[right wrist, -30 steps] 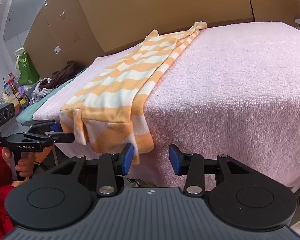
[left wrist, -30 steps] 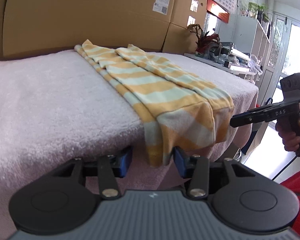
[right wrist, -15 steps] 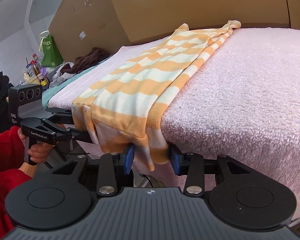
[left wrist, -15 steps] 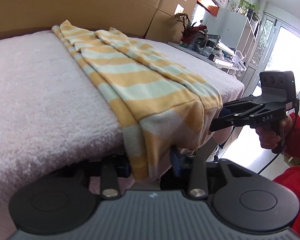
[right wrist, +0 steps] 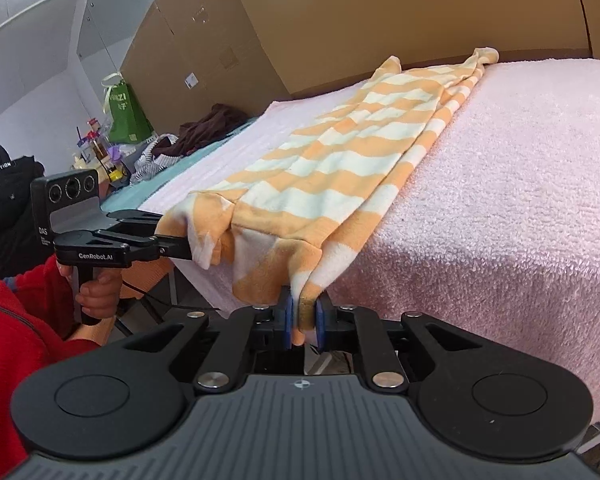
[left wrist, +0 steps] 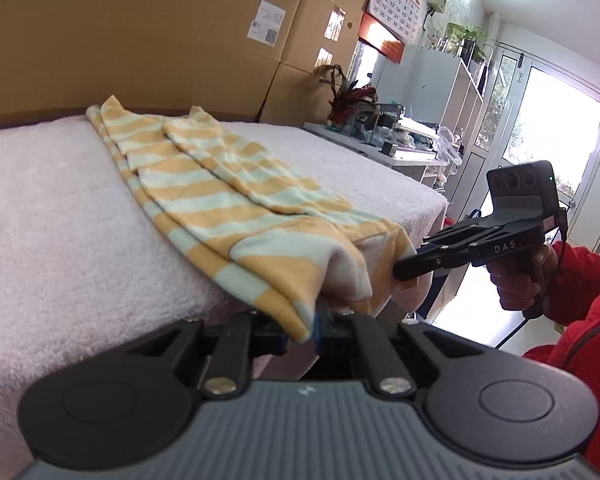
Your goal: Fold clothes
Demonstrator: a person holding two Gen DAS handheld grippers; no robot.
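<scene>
My left fingers [left wrist: 314, 322] and right fingers [right wrist: 302, 320], just closing, now pinching striped garment [right wrist: 340, 168] hem corners overhanging surface [right wrist: 500, 184] edge; gripping both for even lengthwise fold.

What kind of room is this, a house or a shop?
Probably a storeroom or workshop, not a home: big brown cardboard boxes are stacked behind the pink towel-covered table, and a red wall calendar hangs by white metal shelves.
</scene>
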